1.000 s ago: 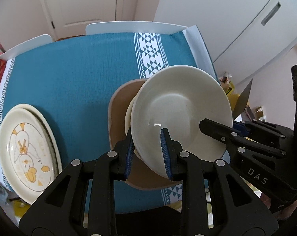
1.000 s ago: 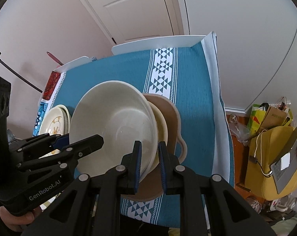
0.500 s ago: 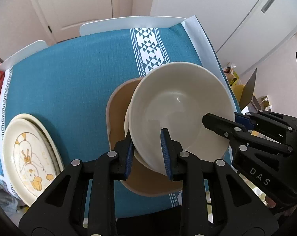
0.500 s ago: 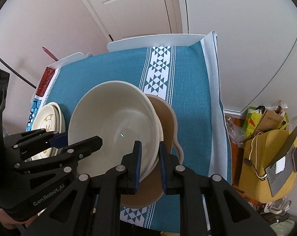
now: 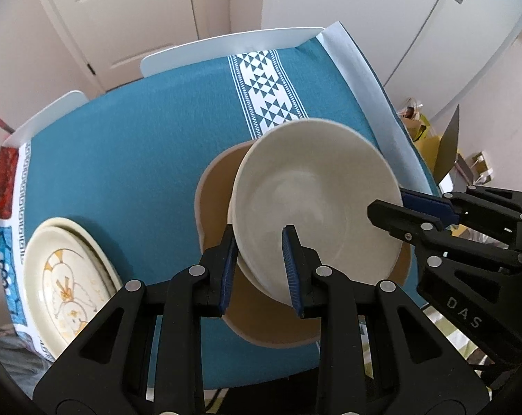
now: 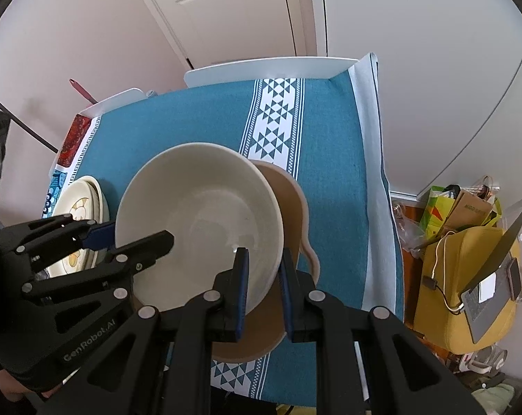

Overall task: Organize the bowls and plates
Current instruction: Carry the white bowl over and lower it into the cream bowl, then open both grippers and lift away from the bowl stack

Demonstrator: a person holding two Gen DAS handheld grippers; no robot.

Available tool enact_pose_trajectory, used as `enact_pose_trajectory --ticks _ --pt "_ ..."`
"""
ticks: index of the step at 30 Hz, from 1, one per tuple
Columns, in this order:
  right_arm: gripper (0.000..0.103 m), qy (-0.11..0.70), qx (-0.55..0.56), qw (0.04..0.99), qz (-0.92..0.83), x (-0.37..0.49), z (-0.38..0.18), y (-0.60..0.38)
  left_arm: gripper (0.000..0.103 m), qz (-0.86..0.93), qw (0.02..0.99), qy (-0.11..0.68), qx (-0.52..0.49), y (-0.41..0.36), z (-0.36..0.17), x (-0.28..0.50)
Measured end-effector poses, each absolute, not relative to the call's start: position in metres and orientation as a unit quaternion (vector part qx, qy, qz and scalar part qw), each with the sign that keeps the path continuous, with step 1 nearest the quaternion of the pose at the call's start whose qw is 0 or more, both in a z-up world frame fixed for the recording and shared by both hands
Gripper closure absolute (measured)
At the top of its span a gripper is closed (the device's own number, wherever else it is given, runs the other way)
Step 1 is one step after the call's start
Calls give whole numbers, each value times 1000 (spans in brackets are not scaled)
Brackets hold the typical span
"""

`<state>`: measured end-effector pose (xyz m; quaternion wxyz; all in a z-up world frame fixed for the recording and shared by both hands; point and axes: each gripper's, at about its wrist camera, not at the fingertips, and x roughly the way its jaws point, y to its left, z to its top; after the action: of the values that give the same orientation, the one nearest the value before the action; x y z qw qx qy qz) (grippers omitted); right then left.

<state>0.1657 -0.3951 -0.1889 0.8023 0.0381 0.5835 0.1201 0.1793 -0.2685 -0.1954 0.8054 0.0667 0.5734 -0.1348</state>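
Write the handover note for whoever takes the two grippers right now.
Left gripper: shut on the cream bowl's near rim.
Right gripper: shut on the same bowl's opposite rim.
Bowl: held tilted over the brown dish on the blue cloth; a second cream rim shows just beneath it.
Duck plates: stacked at the cloth's left edge.
Done: plates stacked.
Left: set the bowl down, probably in the brown dish, then release both.

Bright, even daylight; soft shadows; strong fisheye bending, dark corners; mostly sharp.
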Motion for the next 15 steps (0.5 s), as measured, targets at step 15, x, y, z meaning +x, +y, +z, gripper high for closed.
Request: enact_pose_trajectory --ticks 15 --pt "87 586 32 802 115 165 -187 -391 80 -149 808 568 50 -259 -194 180"
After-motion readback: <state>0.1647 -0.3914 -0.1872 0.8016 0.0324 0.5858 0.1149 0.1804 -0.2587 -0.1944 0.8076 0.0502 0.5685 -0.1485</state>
